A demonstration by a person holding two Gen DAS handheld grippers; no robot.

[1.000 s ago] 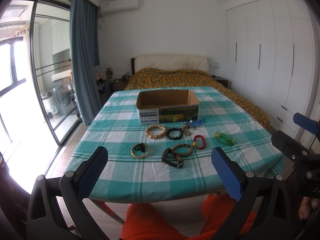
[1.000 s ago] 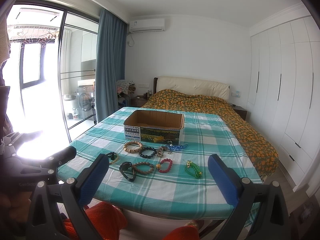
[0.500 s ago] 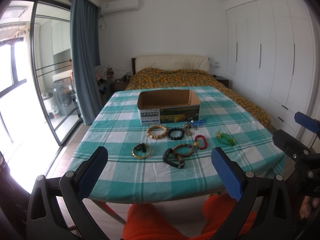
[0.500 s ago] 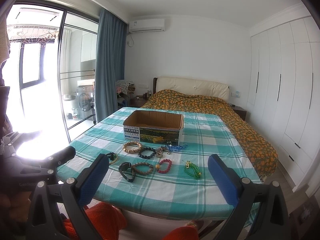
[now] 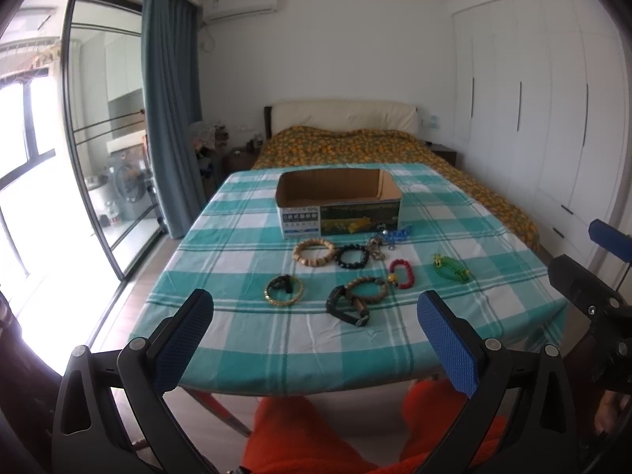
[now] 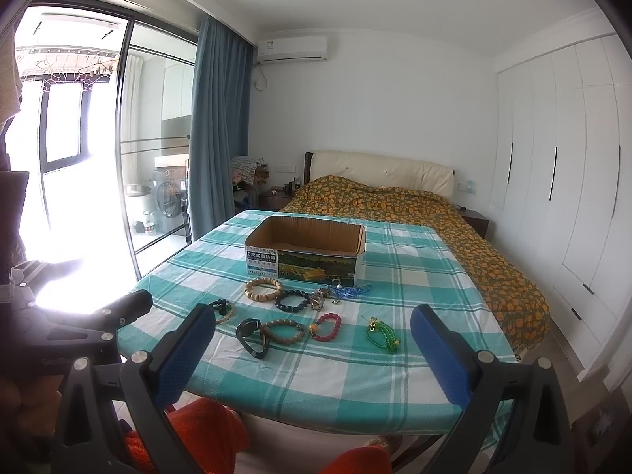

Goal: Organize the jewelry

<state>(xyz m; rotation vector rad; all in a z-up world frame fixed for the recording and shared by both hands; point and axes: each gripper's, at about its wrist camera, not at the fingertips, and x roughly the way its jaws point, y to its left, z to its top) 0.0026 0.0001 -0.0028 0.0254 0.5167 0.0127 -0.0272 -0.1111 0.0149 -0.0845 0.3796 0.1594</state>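
- The left gripper (image 5: 315,316) hangs short of the table's near edge, jaws wide apart and holding nothing; the right gripper (image 6: 314,330) is the same, off to its right.
- Nothing looks sorted yet: all the jewelry lies loose on the checked tablecloth (image 5: 237,245) ahead of both tools.
- Nearest ahead of the left gripper are a gold bangle (image 5: 283,290), a black watch (image 5: 347,308) touching a brown bead bracelet (image 5: 369,289), then a red bracelet (image 5: 402,273) and green beads (image 5: 450,268) to the right.
- Farther ahead: a wooden bracelet (image 5: 315,252), a black bracelet (image 5: 352,255), metal charms, and blue beads (image 5: 397,234).
- Beyond them stands the open cardboard box (image 5: 339,207), seemingly empty.
- Nothing blocks the reach.
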